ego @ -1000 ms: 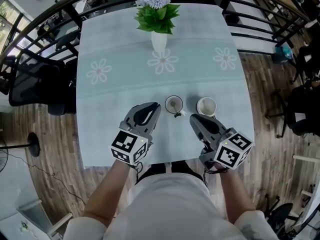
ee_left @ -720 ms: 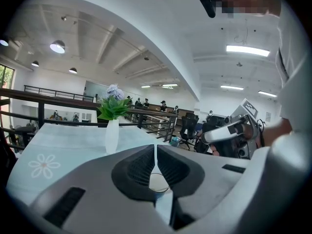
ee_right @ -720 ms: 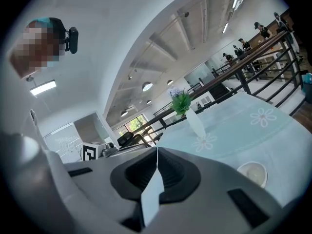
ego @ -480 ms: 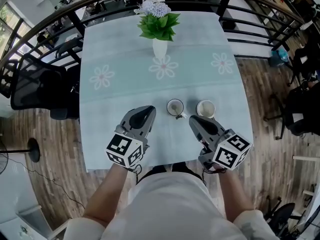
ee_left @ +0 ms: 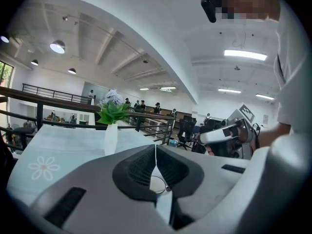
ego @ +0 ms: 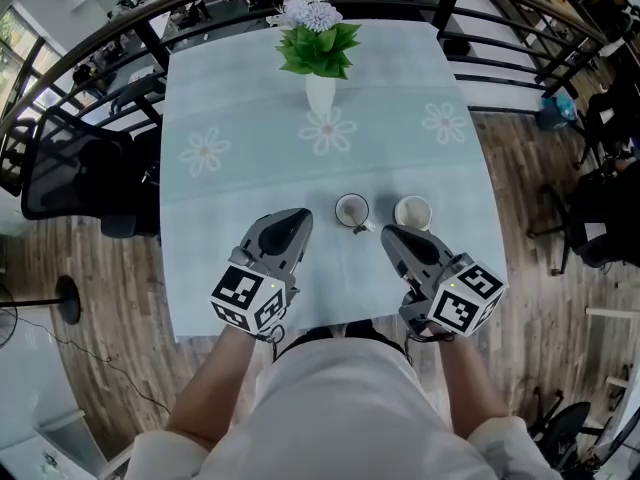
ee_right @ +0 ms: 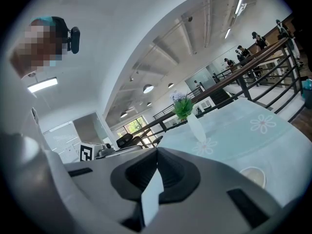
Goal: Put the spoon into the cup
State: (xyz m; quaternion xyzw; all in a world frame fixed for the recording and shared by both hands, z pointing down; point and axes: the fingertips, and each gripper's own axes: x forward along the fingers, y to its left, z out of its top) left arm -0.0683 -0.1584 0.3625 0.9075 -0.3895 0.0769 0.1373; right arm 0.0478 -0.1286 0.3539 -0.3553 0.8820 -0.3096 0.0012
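Left gripper [ego: 299,216]: jaws have just closed, pads flat together, nothing in them. The left gripper view gives only the vase [ee_left: 111,139] at left, a thin round rim glimpsed through the slot under the pads, and the right gripper [ee_left: 202,139] off to the right. The right cup [ego: 412,213] isn't in it. Head view has the full layout: table [ego: 220,98], vase at the far end, left cup [ego: 352,211] and right cup side by side but apart near the front. Both gripper tips are short of the cups, no contact. The left cup sits between the two tips, the right cup just beyond the right tip. Spoon: can't pick it out cleanly. A short stub [ego: 367,227] juts off the left cup's near-right rim, too small to say whether it's spoon or cup handle. Right gripper: jaws fully together too, empty. The right gripper view adds the left gripper's marker cube [ee_right: 87,152] at left and the right cup low at right; the left cup is behind its own jaws there. Pose: both forearms [ego: 215,388] come up from the bottom of head view. The grippers are over the table's near edge, pointing away from the person, nose slightly down, tips angled a bit toward each other.
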